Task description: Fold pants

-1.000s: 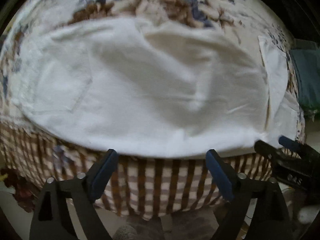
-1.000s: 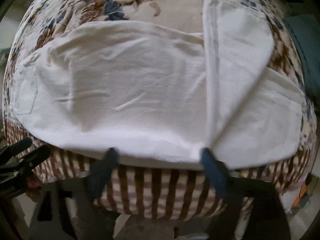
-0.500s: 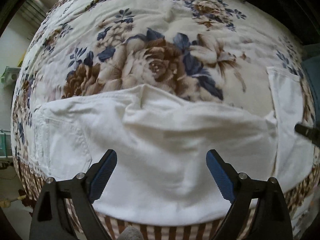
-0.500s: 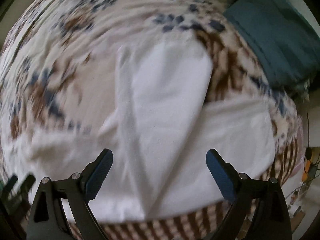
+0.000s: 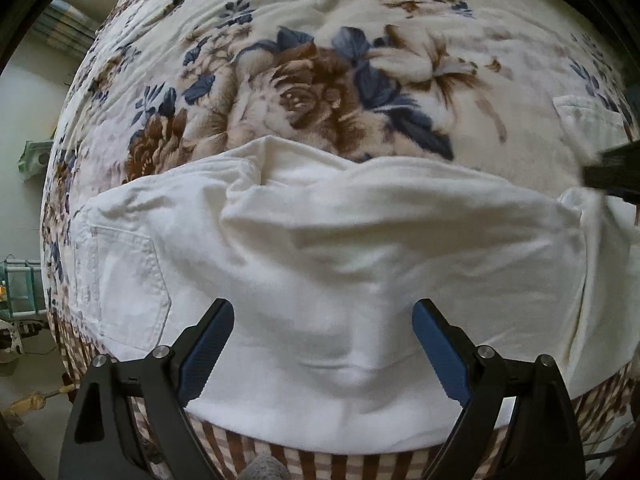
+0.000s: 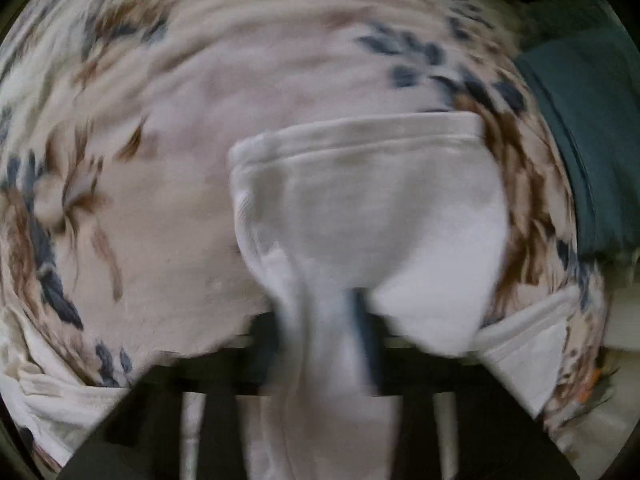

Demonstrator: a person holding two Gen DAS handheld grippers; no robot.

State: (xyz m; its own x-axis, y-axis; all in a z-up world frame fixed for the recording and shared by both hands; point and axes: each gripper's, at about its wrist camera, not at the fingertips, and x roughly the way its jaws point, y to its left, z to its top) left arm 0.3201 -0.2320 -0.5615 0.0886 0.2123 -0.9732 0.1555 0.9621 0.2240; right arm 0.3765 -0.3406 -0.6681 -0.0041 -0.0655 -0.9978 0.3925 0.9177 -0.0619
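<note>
White pants (image 5: 320, 264) lie spread across a bed with a floral blanket (image 5: 320, 80), running along its near edge, where a brown-and-cream striped border hangs down. The left hand-held gripper (image 5: 323, 344) hangs over the seat and thigh part with its 2 blue pads (image 5: 206, 350) wide apart and nothing pinched between them; a stitched back pocket (image 5: 128, 284) lies off to its left side. The right hand-held gripper (image 6: 320, 340) is shut on a bunched fold of the leg fabric, the cloth running up from between its fingers toward the hemmed cuff (image 6: 360, 136), though this view is blurred. A folded teal cloth (image 6: 592, 140) sits at the bed's far right edge. No label or writing is readable.
</note>
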